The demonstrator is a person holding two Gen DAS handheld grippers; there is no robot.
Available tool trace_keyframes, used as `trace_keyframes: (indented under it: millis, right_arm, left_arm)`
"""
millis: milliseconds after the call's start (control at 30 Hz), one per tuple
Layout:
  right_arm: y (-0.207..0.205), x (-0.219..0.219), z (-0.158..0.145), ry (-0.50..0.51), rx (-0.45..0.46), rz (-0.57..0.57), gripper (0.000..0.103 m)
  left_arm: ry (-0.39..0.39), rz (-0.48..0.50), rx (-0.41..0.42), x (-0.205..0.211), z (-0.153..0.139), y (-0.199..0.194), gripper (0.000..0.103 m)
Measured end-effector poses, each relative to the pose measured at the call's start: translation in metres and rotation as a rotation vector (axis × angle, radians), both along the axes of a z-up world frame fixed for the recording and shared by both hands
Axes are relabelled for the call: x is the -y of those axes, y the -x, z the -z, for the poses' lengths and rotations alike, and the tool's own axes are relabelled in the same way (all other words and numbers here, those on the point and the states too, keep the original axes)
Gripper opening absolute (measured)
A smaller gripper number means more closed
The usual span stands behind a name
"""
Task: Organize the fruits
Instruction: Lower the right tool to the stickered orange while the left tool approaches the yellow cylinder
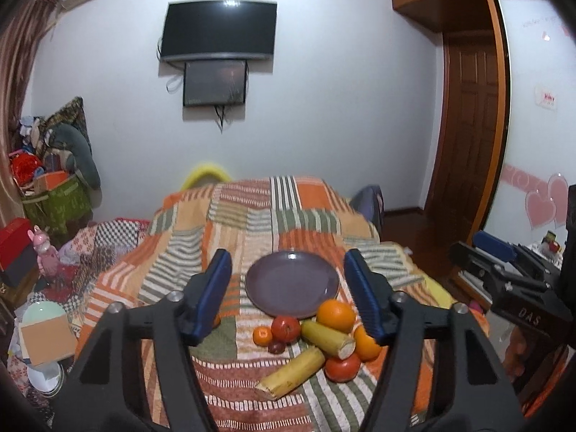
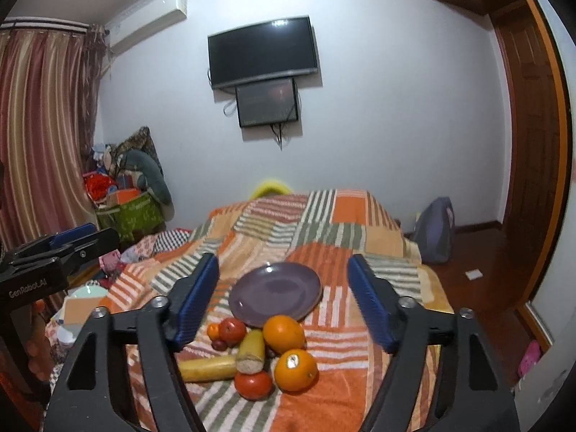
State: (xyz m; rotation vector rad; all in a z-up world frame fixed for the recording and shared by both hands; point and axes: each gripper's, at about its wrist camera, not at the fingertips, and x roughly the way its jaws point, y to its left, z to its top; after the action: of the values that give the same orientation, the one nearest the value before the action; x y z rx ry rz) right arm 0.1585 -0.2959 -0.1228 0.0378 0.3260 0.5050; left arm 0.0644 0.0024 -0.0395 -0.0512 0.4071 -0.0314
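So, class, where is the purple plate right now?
The purple plate lies on the striped bedspread, centred in both wrist views, just beyond the fruit pile and touching the nearest orange.

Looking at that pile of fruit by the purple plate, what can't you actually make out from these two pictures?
- Right wrist view: the small orange fruit is partly hidden behind the right gripper's left finger.
- Left wrist view: one large orange is partly covered by the left gripper's right finger.
- Both views: the small dark fruit is too small to identify.
- The plate's underside is unseen.
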Motion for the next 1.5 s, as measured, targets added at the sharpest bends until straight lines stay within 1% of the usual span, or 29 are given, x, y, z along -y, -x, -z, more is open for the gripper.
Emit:
trace_keyframes:
  millis: [67,133,233,267,367,500,833,967,1133,1200,1267,1333,1433,1500]
  right_arm:
    - [-0.008,0.003,0.008,0.022,-0.036,-0.008,0.063]
    - [-0.015,0.004,0.015,0.044,-0.074,-0.011,0.055]
    - [-0.023,0.006,0.025,0.065,-0.136,-0.023,0.051]
    - [-0.026,0.007,0.031,0.07,-0.162,-0.024,0.051]
    - [-0.028,0.007,0.04,0.086,-0.194,-0.016,0.051]
    - [-0.032,0.005,0.053,0.097,-0.242,-0.037,0.051]
    - [-0.051,0.0,0.091,0.114,-0.404,-0.095,0.051]
    - [-0.058,-0.007,0.103,0.123,-0.452,-0.133,0.051]
    - [-0.07,-0.014,0.119,0.137,-0.51,-0.147,0.051]
    - [-0.074,-0.014,0.122,0.103,-0.535,-0.172,0.052]
    - [-0.077,-0.017,0.123,0.1,-0.547,-0.187,0.056]
    - [-0.079,-0.021,0.124,0.117,-0.54,-0.186,0.063]
    - [-0.082,-0.025,0.128,0.124,-0.548,-0.204,0.066]
    - [-0.085,-0.026,0.132,0.119,-0.563,-0.214,0.066]
  left_arm:
    - [-0.007,0.012,-0.04,0.001,0.008,-0.01,0.063]
    - [-0.012,0.033,-0.083,0.004,0.017,-0.021,0.063]
    - [-0.021,0.052,-0.142,0.007,0.031,-0.037,0.063]
    - [-0.025,0.053,-0.159,0.008,0.035,-0.041,0.063]
    - [-0.039,0.05,-0.216,0.014,0.05,-0.056,0.063]
    - [-0.017,0.07,-0.303,0.02,0.069,-0.074,0.063]
    - [-0.006,0.134,-0.469,0.036,0.117,-0.111,0.063]
    - [-0.002,0.126,-0.497,0.036,0.128,-0.119,0.063]
    - [0.007,0.118,-0.527,0.03,0.137,-0.124,0.063]
    - [0.014,0.118,-0.536,0.028,0.139,-0.126,0.063]
    - [0.02,0.116,-0.542,0.027,0.141,-0.128,0.063]
    - [0.019,0.111,-0.544,0.027,0.142,-0.13,0.063]
    - [0.006,0.108,-0.544,0.029,0.145,-0.133,0.064]
    - [0.005,0.11,-0.549,0.03,0.146,-0.134,0.067]
